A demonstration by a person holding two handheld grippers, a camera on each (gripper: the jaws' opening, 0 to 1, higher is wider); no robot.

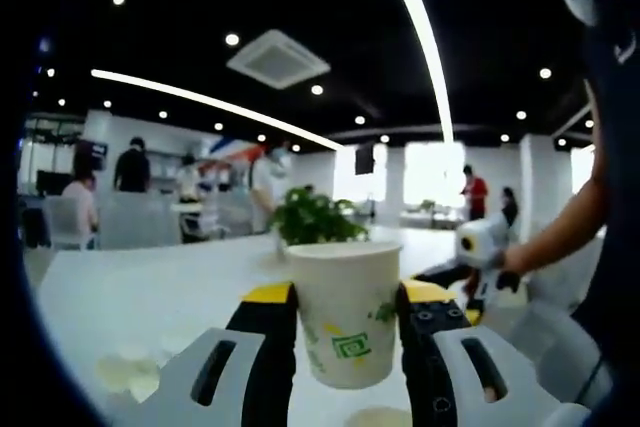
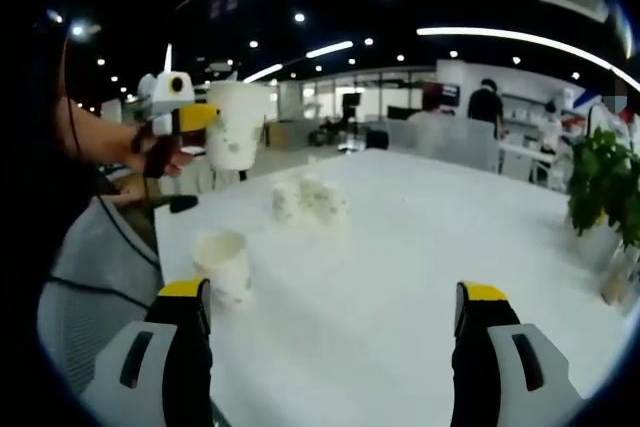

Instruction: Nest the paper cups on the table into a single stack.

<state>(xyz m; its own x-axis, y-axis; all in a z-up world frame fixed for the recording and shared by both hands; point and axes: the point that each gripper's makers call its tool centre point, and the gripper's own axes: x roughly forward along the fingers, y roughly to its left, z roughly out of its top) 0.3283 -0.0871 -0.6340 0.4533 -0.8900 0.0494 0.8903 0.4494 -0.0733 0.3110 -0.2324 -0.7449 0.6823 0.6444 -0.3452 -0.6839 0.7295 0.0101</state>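
Held cup: a white paper cup (image 1: 348, 312) with a green printed mark sits upright between the left gripper's (image 1: 347, 332) two jaws, which press on its sides; in the right gripper view the same cup (image 2: 234, 125) is lifted clear above the table's near-left corner.

Cups on the table: one white paper cup (image 2: 224, 265) stands upright near the left edge, just ahead of the right gripper's left jaw. Further out, a small cluster of paper cups (image 2: 309, 201) lies close together; how each one is turned is too blurred to tell.

Left gripper: closed on the held cup, yellow-tipped black jaws on a grey body. In the right gripper view it comes in from the left, held by a person's hand (image 2: 158, 156) with a bare forearm.

Right gripper (image 2: 335, 312): jaws spread wide apart with nothing between them, low over the near part of the table. In the left gripper view it (image 1: 478, 247) appears at the right, in the person's other hand.

Table (image 2: 420, 237): white and long, running away from the camera.

Plant: a green potted plant (image 1: 312, 215) stands on the table behind the held cup; it also shows at the table's right edge (image 2: 603, 179).

Room: an open office with ceiling light strips, and several people (image 1: 131, 165) standing far back.
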